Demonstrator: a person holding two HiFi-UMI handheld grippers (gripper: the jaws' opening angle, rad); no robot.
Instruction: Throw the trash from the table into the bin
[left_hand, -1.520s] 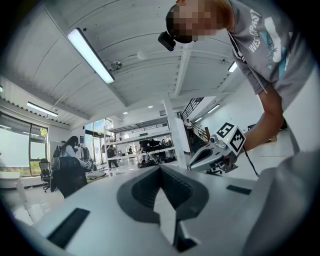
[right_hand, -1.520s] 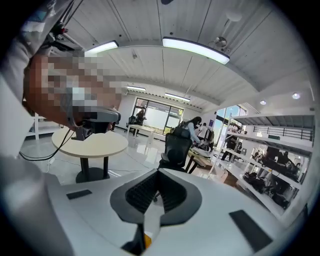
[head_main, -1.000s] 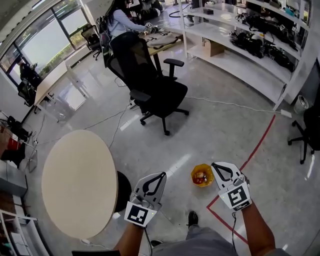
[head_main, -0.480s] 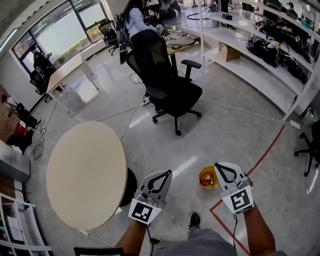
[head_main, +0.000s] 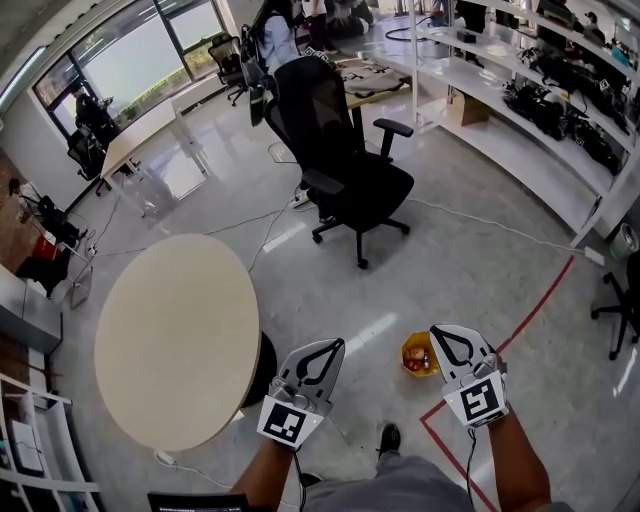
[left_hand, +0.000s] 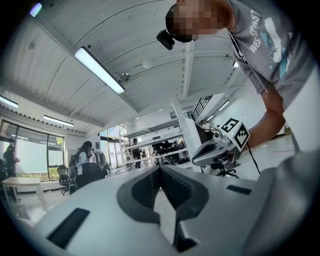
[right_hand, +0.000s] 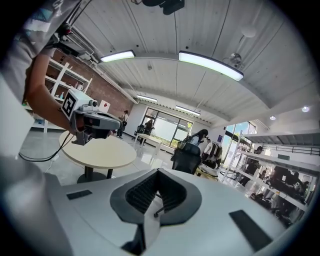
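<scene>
The round table (head_main: 175, 340), well to the left of the yellow bin (head_main: 407, 352), is seen bare. Reddish trash (head_main: 421, 358) is seen inside the bin, so the task is judged done or all but done. The left gripper (head_main: 333, 345) is held between table and bin, the right gripper (head_main: 437, 331) just beside the bin. Both pairs of jaws are pressed together, and nothing is gripped.

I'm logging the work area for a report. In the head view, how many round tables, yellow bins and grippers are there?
Round table: 1
Yellow bin: 1
Grippers: 2 (left gripper, right gripper)
Total: 4
</scene>
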